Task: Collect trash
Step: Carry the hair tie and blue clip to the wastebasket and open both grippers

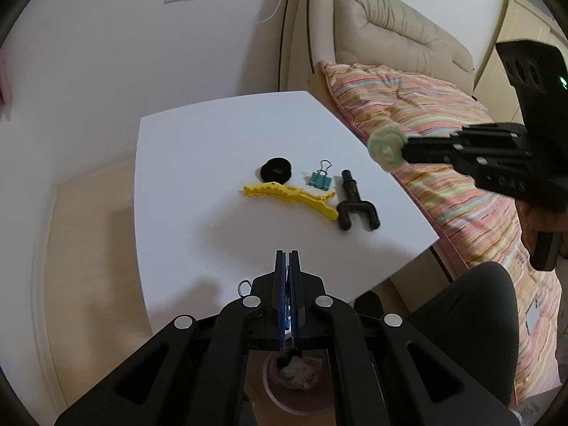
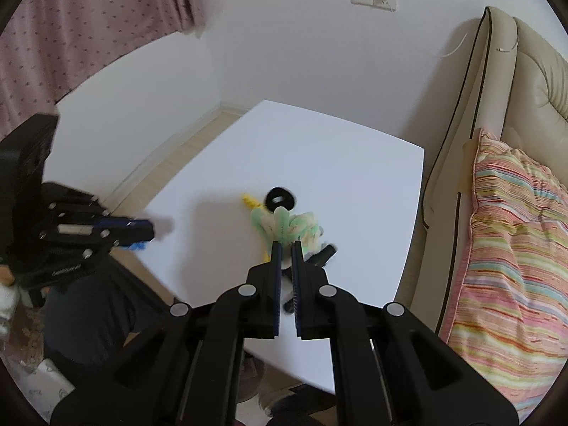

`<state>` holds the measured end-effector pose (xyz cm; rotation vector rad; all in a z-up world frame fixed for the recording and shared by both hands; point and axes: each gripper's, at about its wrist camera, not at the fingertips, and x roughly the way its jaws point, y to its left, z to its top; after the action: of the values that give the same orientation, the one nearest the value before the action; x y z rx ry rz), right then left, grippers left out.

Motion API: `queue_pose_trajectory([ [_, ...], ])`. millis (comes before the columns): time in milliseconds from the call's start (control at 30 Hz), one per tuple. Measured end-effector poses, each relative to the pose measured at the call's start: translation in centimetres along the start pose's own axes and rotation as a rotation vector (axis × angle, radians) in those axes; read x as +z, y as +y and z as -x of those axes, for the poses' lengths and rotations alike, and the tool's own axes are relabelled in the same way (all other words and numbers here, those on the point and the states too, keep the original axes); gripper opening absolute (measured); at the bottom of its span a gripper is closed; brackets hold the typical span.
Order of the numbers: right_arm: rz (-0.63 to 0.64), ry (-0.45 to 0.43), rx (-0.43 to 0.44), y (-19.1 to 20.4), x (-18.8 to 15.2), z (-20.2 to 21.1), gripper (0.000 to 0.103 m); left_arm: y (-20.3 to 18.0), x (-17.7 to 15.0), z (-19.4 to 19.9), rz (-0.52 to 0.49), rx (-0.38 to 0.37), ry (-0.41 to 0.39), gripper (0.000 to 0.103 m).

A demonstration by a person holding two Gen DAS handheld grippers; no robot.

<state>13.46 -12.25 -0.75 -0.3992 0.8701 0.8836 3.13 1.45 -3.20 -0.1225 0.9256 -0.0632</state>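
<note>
My right gripper (image 2: 287, 246) is shut on a pale green crumpled wad (image 2: 284, 225) and holds it above the white table's (image 2: 319, 149) right side; the wad also shows in the left wrist view (image 1: 387, 146). My left gripper (image 1: 288, 255) is shut over the table's near edge, with a small blue scrap (image 2: 136, 246) at its fingertips in the right wrist view. On the table lie a yellow hair clip (image 1: 291, 197), a black ring (image 1: 276, 169), a teal binder clip (image 1: 320, 178) and a black forked plastic piece (image 1: 355, 206).
A round bin (image 1: 294, 376) with scraps inside sits on the floor below my left gripper. A beige sofa (image 1: 383, 28) with a striped cushion (image 1: 443, 135) stands right of the table. The person's dark-clothed leg (image 1: 472, 319) is at the near right.
</note>
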Motion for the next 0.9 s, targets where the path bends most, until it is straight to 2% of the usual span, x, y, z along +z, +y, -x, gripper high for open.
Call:
queue_pose_trajectory([
  [467, 0.021, 0.007, 0.091, 6.0, -6.4, 3.8, 0.005, -2.0, -3.3, 2.7, -0.039, -0.011, -0.012, 0.002],
  [900, 0.047, 0.123, 0.162, 10.0, -11.3, 1.9, 0.005, -2.0, -7.1, 4.4, -0.002, -0.026, 0.001, 0.002],
])
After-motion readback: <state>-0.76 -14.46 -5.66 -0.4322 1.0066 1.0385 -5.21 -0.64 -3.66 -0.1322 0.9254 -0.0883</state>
